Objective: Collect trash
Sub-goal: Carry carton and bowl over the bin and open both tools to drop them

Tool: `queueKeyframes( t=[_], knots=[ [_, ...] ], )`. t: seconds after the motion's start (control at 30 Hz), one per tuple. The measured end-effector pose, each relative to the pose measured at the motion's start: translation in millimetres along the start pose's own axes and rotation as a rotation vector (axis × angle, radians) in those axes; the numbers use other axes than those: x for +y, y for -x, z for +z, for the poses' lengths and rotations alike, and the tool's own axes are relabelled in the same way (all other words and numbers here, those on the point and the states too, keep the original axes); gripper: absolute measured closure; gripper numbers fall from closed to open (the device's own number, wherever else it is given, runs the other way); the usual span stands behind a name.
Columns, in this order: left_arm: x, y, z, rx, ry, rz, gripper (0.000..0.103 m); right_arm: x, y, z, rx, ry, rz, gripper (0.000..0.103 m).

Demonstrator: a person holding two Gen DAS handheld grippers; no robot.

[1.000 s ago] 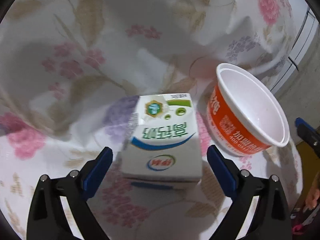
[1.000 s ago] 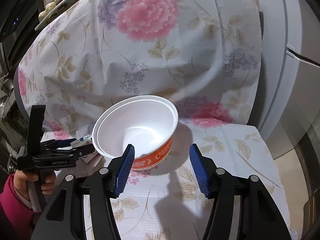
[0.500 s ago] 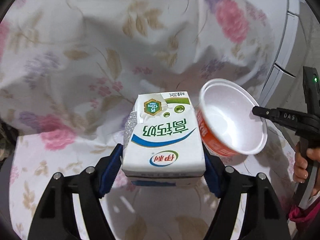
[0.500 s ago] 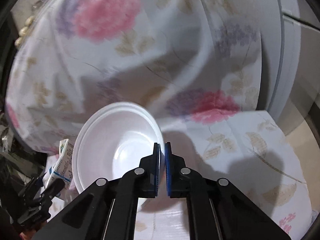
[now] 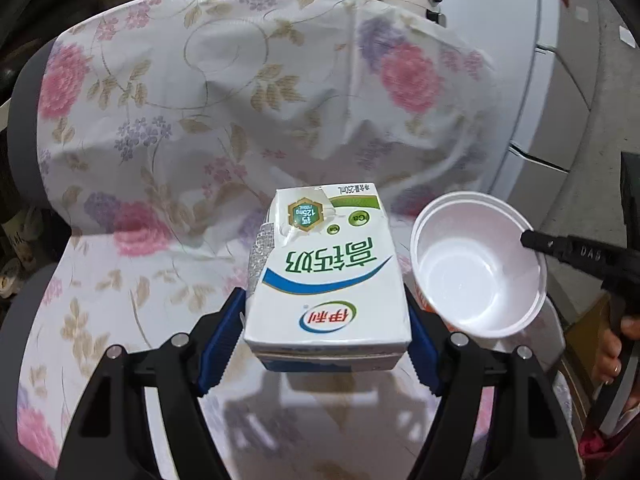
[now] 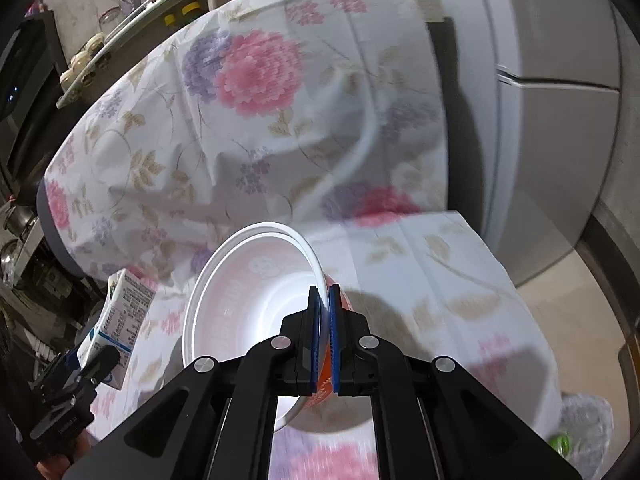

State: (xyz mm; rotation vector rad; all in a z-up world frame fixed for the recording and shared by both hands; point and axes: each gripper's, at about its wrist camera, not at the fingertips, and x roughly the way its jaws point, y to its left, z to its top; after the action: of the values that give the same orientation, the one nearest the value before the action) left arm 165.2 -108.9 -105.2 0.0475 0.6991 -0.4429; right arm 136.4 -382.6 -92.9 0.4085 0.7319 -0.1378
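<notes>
Tools [image 5: 326,344] with carton [image 5: 328,276], bowl [image 6: 256,304], now raised

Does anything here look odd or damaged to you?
The milk carton in the left tool is upside down with a torn corner. The empty noodle bowl hangs tilted, pinched by its rim in the right tool. Nothing spilled.

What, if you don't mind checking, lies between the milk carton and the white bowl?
Nothing lies between the milk carton and the bowl; in the left wrist view, only a narrow strip of floral cloth shows there.
</notes>
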Motion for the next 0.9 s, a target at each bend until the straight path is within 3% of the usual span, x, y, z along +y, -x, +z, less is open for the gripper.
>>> queueKeyframes(
  t=[0.4, 0.6, 0.8, 0.9],
  knots=[
    [-54, 56, -41, -0.036, -0.026, -0.064, 0.031, -31, 80, -68, -0.011, -0.037, -0.021, 0.098],
    [-89, 74, -44, -0.064, -0.082, -0.114, 0.031, -60, 124, -89, -0.066, -0.092, -0.041, 0.098],
    [-144, 79, -39, -0.110, -0.153, -0.219, 0.031, -115, 175, -112, -0.138, -0.181, -0.146, 0.098],
    [-172, 77, -40, -0.117, -0.199, -0.274, 0.031, -153, 200, -129, -0.163, -0.235, -0.253, 0.098]
  ],
)
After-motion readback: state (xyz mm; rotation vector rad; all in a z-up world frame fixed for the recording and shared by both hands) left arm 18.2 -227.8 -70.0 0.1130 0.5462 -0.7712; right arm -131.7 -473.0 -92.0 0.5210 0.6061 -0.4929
